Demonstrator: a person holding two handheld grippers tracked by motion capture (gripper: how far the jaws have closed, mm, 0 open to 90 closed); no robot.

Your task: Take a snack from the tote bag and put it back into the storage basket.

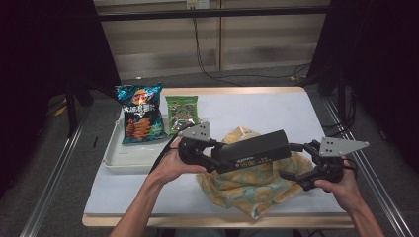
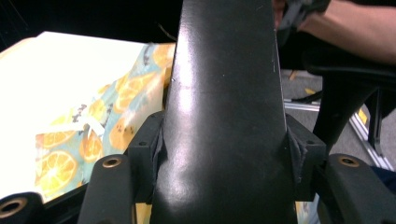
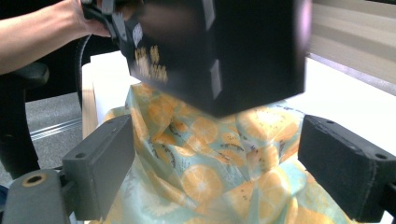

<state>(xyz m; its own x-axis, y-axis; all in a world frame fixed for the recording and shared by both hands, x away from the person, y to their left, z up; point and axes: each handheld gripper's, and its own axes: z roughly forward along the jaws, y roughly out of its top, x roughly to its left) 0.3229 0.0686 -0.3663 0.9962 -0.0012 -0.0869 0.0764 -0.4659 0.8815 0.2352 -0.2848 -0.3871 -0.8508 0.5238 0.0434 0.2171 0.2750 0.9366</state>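
Two hand-held grippers at work over a white-topped table (image 1: pixel 276 106), seen from above. Clamped in the left gripper (image 1: pixel 213 159), near the table's middle: a long black box (image 1: pixel 254 148), lifted clear of the surface and lying roughly level, its far end pointing toward the right gripper (image 1: pixel 296 160). In the left gripper view, jaws pressed against both flanks of the box's glossy black face (image 2: pixel 224 116), pads (image 2: pixel 306 149) squeezed tight to its sides. Right gripper's jaws spread wide, nothing between them; in the right gripper view, the box's blurred end (image 3: pixel 219 51) hanging just ahead of and above the open pads (image 3: pixel 100 163), apart from them. Directly beneath the box, a crumpled cloth bag printed with orange slices (image 1: pixel 252 182), spread on the near half of the table and reaching its front edge; the same bag visible under the jaws in the right gripper view (image 3: pixel 210 168). Farther back on the left, a white tray (image 1: pixel 116 160) carrying a blue bag of chips (image 1: pixel 141 113) and, just beside it, a smaller green snack packet (image 1: pixel 182 113), both well apart from the grippers.
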